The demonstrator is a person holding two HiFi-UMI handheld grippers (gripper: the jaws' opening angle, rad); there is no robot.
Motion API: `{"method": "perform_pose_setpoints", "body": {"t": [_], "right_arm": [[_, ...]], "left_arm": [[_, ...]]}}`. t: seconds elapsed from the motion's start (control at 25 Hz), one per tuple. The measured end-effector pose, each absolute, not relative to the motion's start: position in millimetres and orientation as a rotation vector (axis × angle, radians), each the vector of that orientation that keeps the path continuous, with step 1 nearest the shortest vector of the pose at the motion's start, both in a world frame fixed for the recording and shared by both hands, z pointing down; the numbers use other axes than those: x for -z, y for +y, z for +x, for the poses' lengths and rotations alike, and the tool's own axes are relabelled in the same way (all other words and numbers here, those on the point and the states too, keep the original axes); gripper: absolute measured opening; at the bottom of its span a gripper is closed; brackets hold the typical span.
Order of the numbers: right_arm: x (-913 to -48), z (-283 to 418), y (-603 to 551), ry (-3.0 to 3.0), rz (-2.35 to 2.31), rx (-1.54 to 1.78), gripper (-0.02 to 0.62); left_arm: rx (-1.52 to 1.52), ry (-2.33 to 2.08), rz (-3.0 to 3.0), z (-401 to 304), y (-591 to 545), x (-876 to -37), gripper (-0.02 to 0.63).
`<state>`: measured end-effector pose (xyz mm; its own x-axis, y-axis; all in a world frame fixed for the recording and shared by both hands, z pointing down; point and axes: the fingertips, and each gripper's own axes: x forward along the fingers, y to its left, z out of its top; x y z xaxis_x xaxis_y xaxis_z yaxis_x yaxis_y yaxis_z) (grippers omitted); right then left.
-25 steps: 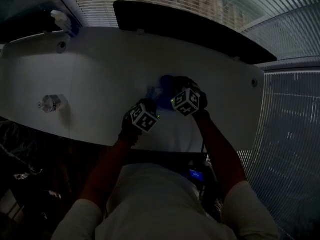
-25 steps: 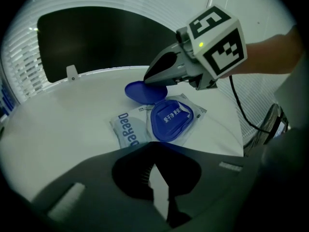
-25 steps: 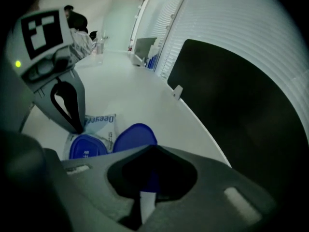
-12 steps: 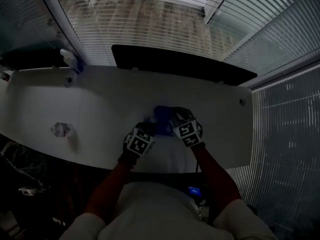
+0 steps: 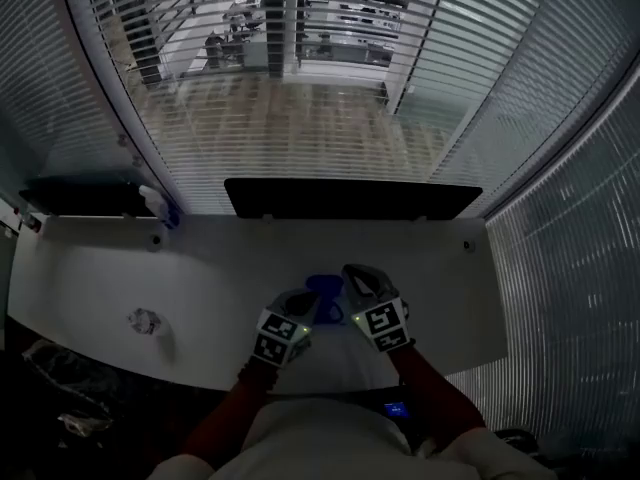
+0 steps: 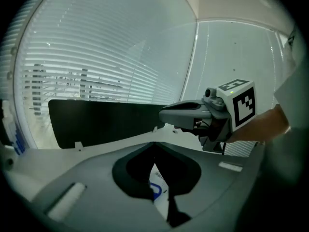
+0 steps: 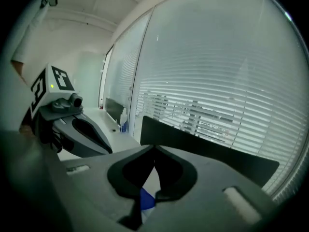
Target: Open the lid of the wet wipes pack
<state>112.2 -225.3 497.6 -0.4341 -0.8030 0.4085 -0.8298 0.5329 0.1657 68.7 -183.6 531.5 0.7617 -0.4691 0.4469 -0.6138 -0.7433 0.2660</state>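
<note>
The wet wipes pack (image 5: 325,290), blue and white, hangs above the white table (image 5: 200,268), held between both grippers. My left gripper (image 5: 305,306) is shut on its left side; a white strip with blue print (image 6: 157,190) shows between the closed jaws (image 6: 154,146). On its right side my right gripper (image 5: 352,280) is shut too, with a blue and white bit of the pack (image 7: 147,197) behind its meeting tips (image 7: 154,151). Each gripper view shows the other gripper beside it. Whether the lid is open is hidden.
A long black panel (image 5: 350,198) stands along the table's far edge, with window blinds behind it. A crumpled clear object (image 5: 145,320) lies at the left. A bottle (image 5: 160,206) stands at the far left corner.
Both grippers have risen from the table, carrying the pack up with them. The head view has tilted up and shows more of the window.
</note>
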Motion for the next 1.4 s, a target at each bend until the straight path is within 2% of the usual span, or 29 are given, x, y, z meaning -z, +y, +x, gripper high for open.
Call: {"method": "perform_pose_setpoints", "body": {"t": [0.6, 0.84, 1.12, 1.4], "right_arm": [[-379.0, 100.4, -174.7, -2.510, 1.494, -0.118, 0.003], [-382.5, 85.7, -153.8, -2.563, 1.519, -0.103, 0.003], [-342.3, 67.2, -120.3, -2.668, 1.510, -0.082, 0.003], [-357.7, 70.4, -102.4, -2.660, 1.536, -0.127, 0.002]], "left_arm": [[-0.207, -0.900, 2.697, 65.3, -162.6, -409.3, 0.002], [-0.158, -0.882, 2.711, 48.7, -148.7, -416.6, 0.002], [-0.065, -0.943, 2.753, 43.0, -125.9, -381.0, 0.002], [-0.035, -0.964, 2.760, 43.2, -112.0, -384.7, 0.002]]}}
